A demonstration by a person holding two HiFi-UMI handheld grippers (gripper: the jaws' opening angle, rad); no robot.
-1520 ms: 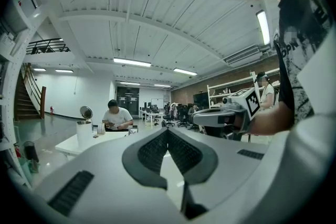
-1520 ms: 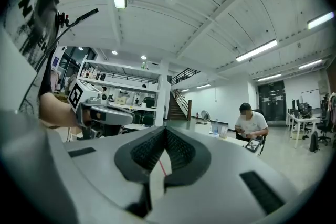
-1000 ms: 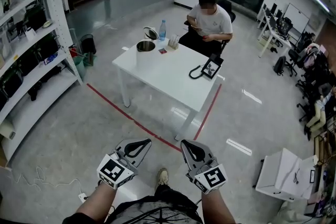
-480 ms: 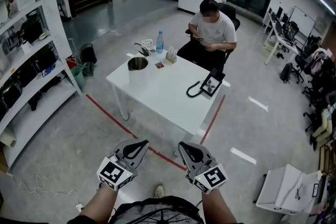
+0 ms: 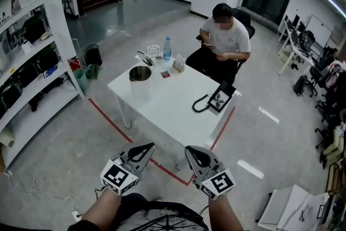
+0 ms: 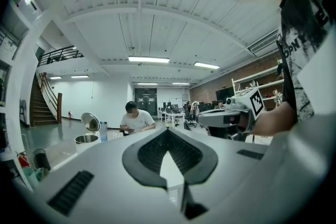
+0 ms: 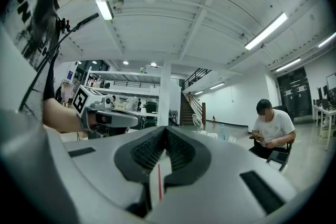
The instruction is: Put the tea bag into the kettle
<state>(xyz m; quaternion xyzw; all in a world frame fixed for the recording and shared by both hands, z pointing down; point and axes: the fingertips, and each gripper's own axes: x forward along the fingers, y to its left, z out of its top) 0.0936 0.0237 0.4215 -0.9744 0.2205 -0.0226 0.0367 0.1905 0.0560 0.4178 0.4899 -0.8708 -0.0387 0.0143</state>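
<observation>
The steel kettle stands with its lid tipped open at the far left corner of the white table. A small red packet that may be the tea bag lies just right of it, beside a small box. Both grippers are held low, well short of the table. My left gripper is shut and empty, and so is my right gripper. In the left gripper view the shut left gripper points toward the kettle. In the right gripper view the right gripper is closed on nothing.
A person sits at the table's far side. A water bottle and a black device with a cable are on the table. Red tape runs across the floor in front. Shelving lines the left wall.
The table has drawn a little nearer and shifted in the head view as the person with the grippers walks toward it. Both grippers stay shut in the same pose.
</observation>
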